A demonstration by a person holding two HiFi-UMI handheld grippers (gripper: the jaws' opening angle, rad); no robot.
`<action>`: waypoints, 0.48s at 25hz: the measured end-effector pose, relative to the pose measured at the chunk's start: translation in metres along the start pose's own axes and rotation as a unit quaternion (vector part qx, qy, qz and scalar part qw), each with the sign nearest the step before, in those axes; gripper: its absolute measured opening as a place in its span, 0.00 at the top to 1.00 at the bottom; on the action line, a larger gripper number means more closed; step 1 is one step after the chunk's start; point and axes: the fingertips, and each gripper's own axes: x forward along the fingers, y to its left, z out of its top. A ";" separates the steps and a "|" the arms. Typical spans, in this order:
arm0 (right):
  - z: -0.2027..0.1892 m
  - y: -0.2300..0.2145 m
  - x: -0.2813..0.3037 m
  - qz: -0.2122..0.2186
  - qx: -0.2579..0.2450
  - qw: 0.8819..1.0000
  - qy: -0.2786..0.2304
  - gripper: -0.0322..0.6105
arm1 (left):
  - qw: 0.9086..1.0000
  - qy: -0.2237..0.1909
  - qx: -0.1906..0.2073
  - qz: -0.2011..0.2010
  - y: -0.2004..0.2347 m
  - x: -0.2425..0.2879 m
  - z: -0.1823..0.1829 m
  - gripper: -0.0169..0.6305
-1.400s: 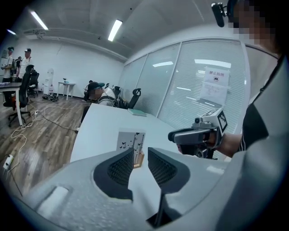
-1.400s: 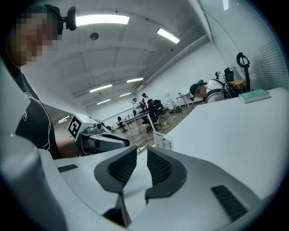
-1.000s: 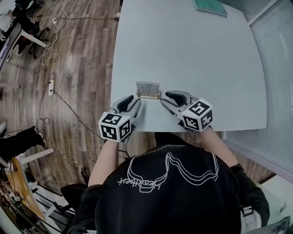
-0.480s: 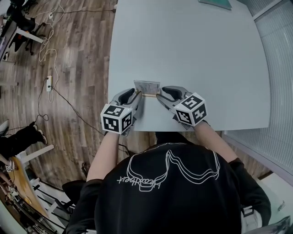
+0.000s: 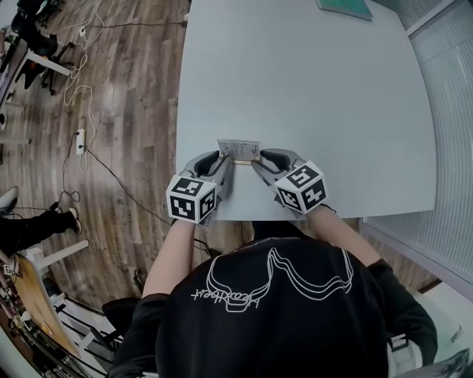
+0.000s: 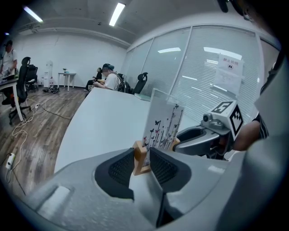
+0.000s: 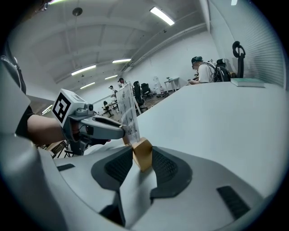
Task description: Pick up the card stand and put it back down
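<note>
The card stand [image 5: 238, 150] is a clear upright card with a butterfly print in a narrow wooden base. It stands near the front edge of the white table [image 5: 310, 88]. My left gripper [image 5: 222, 159] has the base's left end [image 6: 141, 158] between its pads, and both pads touch the wood. My right gripper [image 5: 256, 159] is at the other end; its jaws are closing, with the wooden end [image 7: 142, 153] pressed between the pads. Whether the base rests on the table I cannot tell.
A green book [image 5: 341, 7] lies at the table's far edge. Wooden floor with cables and a power strip [image 5: 83, 140] runs along the left. A glass partition with blinds [image 5: 451, 148] runs along the right. People sit at desks far off.
Both grippers have moved forward and inward from the table's front edge to the two ends of the stand's base. They now clamp it. The stand has barely shifted.
</note>
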 end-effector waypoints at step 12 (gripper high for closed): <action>-0.002 -0.012 -0.002 -0.010 -0.008 1.000 -0.007 0.75 | 1.000 -0.003 0.001 0.015 -0.005 0.009 0.000 0.81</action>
